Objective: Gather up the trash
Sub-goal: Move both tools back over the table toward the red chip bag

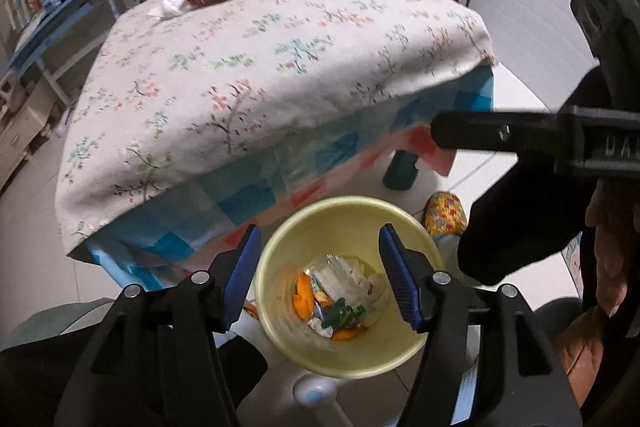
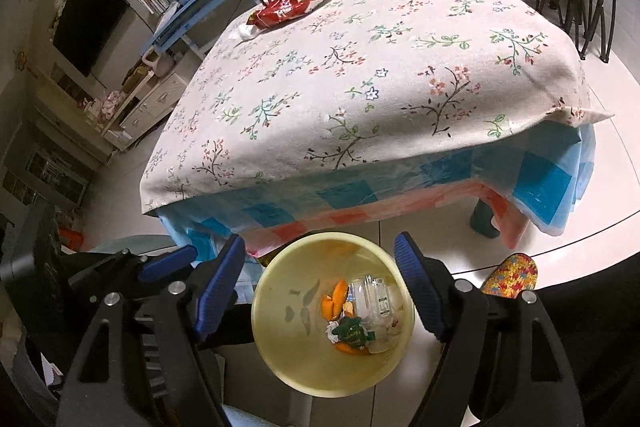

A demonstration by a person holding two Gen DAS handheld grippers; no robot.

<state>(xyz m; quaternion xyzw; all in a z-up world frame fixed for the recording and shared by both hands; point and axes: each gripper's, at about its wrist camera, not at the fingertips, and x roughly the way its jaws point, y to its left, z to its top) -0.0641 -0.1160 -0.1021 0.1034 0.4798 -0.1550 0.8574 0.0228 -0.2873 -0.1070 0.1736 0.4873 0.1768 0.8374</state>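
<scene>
both grippers hang over the yellow bin (image 2: pixel 276 315) on the floor at the near edge of the table (image 1: pixel 280 67), and each has its fingers spread wide with nothing between them; the left gripper (image 1: pixel 318 277) and right gripper (image 2: pixel 320 287) both frame the bin mouth

the risk i see is the reach: what is left sits at the far end of the table, up at 11 o'clock from the left wrist camera, well apart from the bin. stretching across the loose floral cloth could drag it and slide the litter off the far edge. the red snack wrapper (image 2: pixel 290 3) looks crinkled, thin and slippery, so a shallow pinch may let it slip out on the way back. the white crumpled tissue (image 2: pixel 245 31) just beside it is light and could get nudged away if the fingers come down off-centre

the bin already holds orange peel, clear plastic and a green scrap, heaped at the bottom
</scene>
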